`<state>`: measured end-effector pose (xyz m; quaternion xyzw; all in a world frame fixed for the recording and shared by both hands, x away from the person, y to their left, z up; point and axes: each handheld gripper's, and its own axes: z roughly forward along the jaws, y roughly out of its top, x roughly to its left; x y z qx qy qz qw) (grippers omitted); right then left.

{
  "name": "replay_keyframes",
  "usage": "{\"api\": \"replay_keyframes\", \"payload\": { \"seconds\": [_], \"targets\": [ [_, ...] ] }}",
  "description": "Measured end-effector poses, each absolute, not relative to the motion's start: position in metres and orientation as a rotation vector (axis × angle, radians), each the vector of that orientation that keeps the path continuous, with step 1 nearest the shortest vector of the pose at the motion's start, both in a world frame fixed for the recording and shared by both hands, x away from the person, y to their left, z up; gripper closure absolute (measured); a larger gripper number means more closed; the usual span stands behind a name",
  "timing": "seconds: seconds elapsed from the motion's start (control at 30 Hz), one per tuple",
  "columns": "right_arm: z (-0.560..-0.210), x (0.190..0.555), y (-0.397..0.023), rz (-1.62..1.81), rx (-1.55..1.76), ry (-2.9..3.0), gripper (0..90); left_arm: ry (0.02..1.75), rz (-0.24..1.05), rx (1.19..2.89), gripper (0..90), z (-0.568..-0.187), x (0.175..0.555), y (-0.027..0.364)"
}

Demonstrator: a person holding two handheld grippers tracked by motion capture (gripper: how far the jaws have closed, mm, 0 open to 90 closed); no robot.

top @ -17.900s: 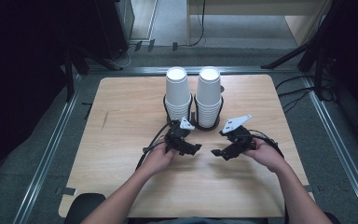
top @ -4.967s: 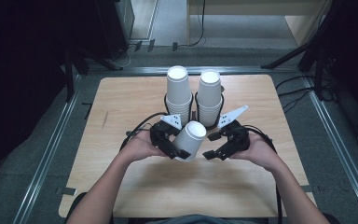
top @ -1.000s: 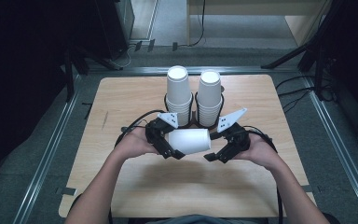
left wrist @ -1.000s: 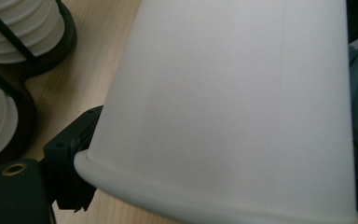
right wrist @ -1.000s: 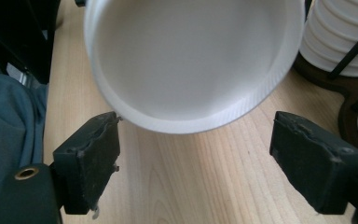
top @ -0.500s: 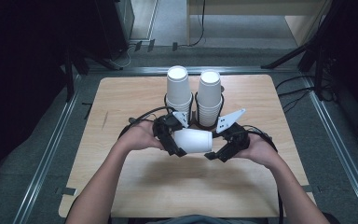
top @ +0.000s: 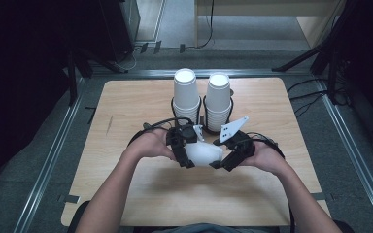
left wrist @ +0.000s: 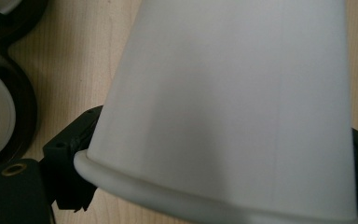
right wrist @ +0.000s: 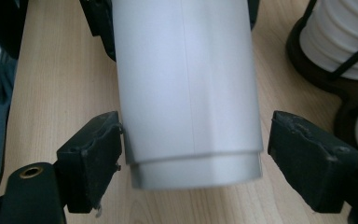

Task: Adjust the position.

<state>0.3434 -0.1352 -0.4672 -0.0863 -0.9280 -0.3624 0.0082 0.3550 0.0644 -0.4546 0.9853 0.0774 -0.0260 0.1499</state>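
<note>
High view: I see a white paper cup (top: 205, 154) lying on its side above the wooden table (top: 126, 107), carried between my two grippers, just in front of two stacks of cups (top: 186, 94) that stand in black wire holders (top: 203, 116). My left gripper (top: 182, 151) grips the cup at its rim end; in the left gripper view the rolled rim (left wrist: 135, 184) sits right at the black jaws, which press on the wall on both sides, so I read that one as clamped on the cup. My right gripper (top: 226, 158) sits at the cup's base end. In the right gripper view the base (right wrist: 196, 172) lies between the jaws: the left pad (right wrist: 95, 154) touches the wall, while the right pad (right wrist: 307, 158) stands clear with a gap, so that gripper is released, having just narrowed slightly.
</note>
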Motion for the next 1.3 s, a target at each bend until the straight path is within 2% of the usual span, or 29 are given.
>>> {"api": "replay_keyframes", "payload": {
  "seconds": [0.37,0.43,0.6,0.67,0.73,0.77,0.87,1.3],
  "targets": [
    [-0.480,0.344,-0.116,-1.046,-0.249,-2.888,17.4,0.222,-0.125,2.846,9.5,-0.460,0.353,0.056],
    [-0.482,0.343,-0.113,-1.027,-0.234,-2.890,20.5,0.195,-0.116,2.864,9.2,-0.460,0.354,0.055],
    [-0.482,0.342,-0.112,-1.030,-0.210,-2.898,21.6,0.201,-0.144,2.857,8.7,-0.461,0.354,0.057],
    [-0.481,0.341,-0.112,-1.036,-0.214,-2.892,21.4,0.223,-0.107,2.820,7.5,-0.460,0.350,0.058],
    [-0.479,0.341,-0.113,-1.037,-0.226,-2.899,21.2,0.253,-0.126,2.787,5.8,-0.460,0.351,0.060],
    [-0.478,0.341,-0.114,-1.053,-0.227,-2.897,21.2,0.253,-0.125,2.778,1.7,-0.460,0.351,0.060],
    [-0.475,0.342,-0.118,-1.089,-0.239,-2.891,21.2,0.250,-0.109,2.732,0.0,-0.458,0.351,0.063],
    [-0.462,0.341,-0.133,-1.229,-0.239,-2.847,20.9,0.275,-0.117,2.543,0.0,-0.452,0.350,0.079]
  ]
}}
